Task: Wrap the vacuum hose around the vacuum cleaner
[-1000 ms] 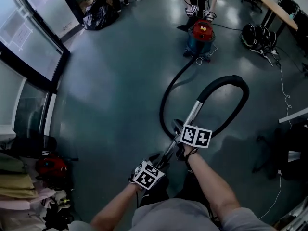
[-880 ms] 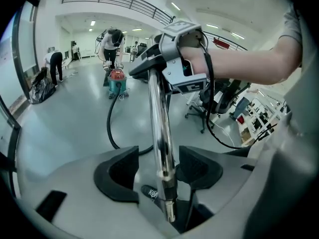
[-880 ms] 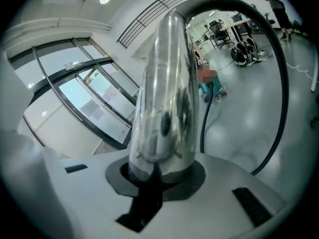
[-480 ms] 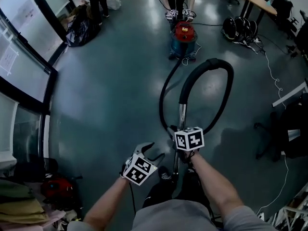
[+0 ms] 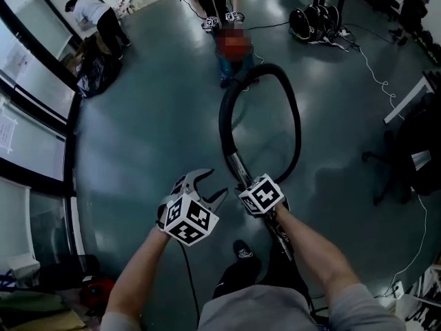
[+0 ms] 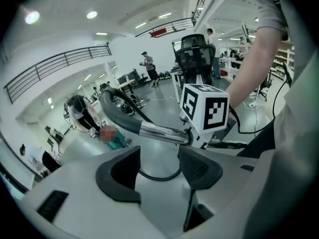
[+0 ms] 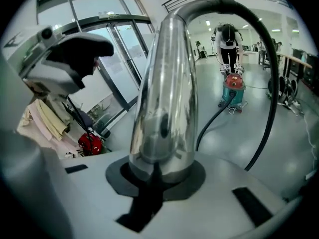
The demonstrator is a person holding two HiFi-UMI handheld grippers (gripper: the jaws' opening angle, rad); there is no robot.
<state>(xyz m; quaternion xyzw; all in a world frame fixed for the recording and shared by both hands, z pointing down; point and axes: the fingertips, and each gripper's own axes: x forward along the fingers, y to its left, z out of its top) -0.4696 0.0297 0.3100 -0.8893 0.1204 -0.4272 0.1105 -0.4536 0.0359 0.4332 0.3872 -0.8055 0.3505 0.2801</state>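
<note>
Our right gripper [image 5: 244,183] clamps the metal tube [image 7: 167,83]; our left gripper [image 5: 203,185], jaws wide and empty, hangs just left of that tube.

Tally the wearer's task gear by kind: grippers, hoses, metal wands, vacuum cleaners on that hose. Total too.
grippers: 2 (left gripper, right gripper)
hose: 1
metal wand: 1
vacuum cleaner: 1
total: 5
</note>
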